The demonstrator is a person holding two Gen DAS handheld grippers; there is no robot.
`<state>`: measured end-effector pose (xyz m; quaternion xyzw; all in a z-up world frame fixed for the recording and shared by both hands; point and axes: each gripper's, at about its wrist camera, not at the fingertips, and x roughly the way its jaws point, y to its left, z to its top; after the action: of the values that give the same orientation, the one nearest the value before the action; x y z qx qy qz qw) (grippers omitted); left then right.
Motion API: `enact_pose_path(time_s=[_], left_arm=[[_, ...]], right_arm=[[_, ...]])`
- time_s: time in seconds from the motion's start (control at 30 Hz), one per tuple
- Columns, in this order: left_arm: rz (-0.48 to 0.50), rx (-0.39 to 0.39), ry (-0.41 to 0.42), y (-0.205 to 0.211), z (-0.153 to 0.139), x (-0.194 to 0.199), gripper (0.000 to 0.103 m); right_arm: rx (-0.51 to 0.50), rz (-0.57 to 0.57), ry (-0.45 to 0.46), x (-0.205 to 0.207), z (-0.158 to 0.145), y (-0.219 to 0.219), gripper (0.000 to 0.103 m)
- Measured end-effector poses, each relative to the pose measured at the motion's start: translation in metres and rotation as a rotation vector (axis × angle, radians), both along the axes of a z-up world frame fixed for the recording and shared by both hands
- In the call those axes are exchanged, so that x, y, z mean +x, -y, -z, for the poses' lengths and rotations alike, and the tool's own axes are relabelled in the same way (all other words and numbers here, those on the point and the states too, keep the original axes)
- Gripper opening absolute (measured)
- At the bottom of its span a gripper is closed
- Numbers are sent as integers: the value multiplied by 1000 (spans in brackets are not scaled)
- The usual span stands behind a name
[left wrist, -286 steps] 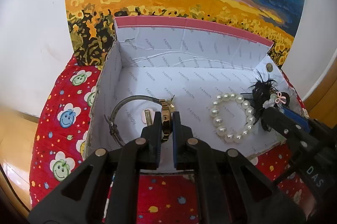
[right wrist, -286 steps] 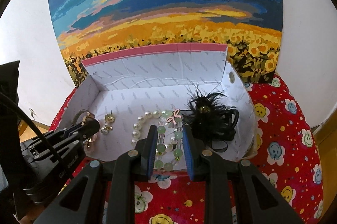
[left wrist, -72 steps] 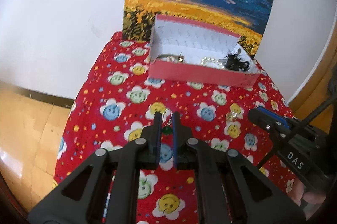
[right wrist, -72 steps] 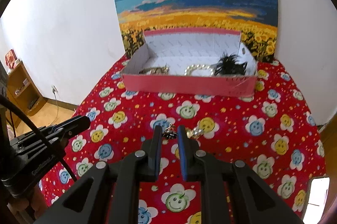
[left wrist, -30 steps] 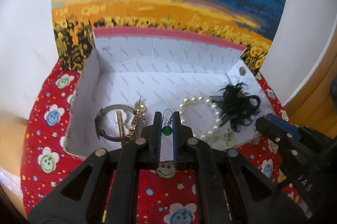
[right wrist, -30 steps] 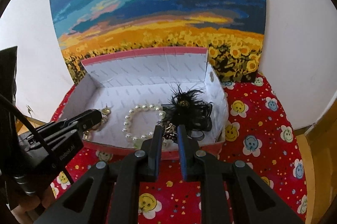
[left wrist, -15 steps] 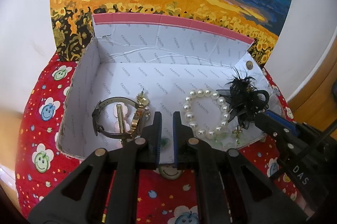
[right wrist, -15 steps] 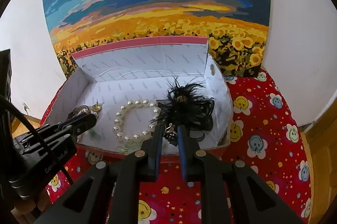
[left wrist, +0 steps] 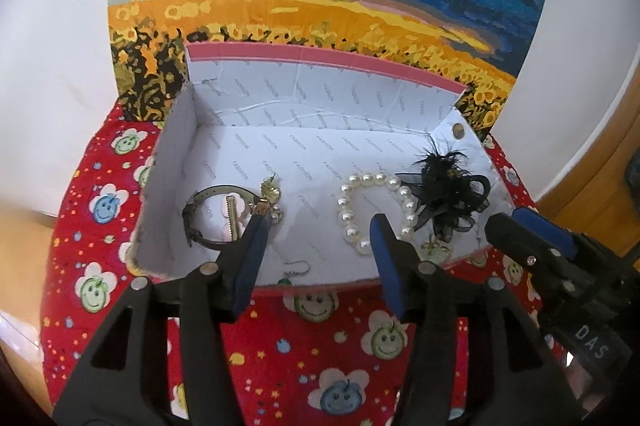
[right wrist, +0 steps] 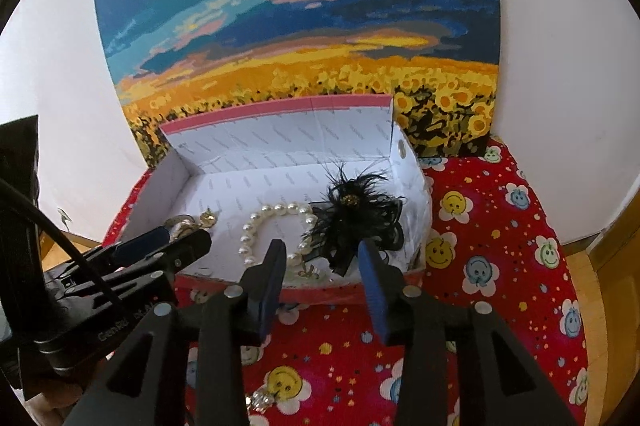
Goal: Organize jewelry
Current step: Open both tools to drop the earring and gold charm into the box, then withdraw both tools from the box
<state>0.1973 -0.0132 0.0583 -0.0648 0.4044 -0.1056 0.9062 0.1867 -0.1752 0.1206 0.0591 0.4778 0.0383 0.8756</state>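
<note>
A large painting (left wrist: 320, 6) of a sunflower field under a blue sky leaned against the white wall, and a red smiley-print cloth (right wrist: 500, 246) covered the table in front of it. On the cloth sat the open pink box (left wrist: 320, 130), lined in white paper. Inside, at its right end, lay the black feather clip (left wrist: 448, 186), touching the pearl bracelet (left wrist: 376, 206) just to its left. At the left end lay a watch (left wrist: 212, 214) with small gold earrings (left wrist: 272, 194) against it. The green drop earring (left wrist: 290, 272) rested on the box floor near the front wall (partly hidden by that wall), between the spread fingers of the left gripper (left wrist: 316, 238), which held nothing. The right gripper (right wrist: 320, 258) hung over the front wall, its jaws likewise wide apart and empty, before the feather clip. A small gold and pearl piece (right wrist: 260, 400) lay on the cloth at the lower edge of the right wrist view.
</note>
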Motion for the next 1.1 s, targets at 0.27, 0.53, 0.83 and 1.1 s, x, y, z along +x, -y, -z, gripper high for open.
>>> enact_pose_path(time_s=[0.27, 0.53, 0.83, 1.1], left_arm=[[-11, 9, 4, -11, -13, -32, 48], [-20, 19, 11, -22, -19, -65, 48], [-19, 14, 3, -21, -19, -91, 48], [-19, 16, -32, -11, -2, -106, 49]], right_arm=[[34, -10, 26, -27, -24, 1, 41], [80, -48, -2, -58, -38, 5, 42], [100, -69, -11, -83, -53, 23, 44], [118, -30, 1, -90, -63, 57, 48]])
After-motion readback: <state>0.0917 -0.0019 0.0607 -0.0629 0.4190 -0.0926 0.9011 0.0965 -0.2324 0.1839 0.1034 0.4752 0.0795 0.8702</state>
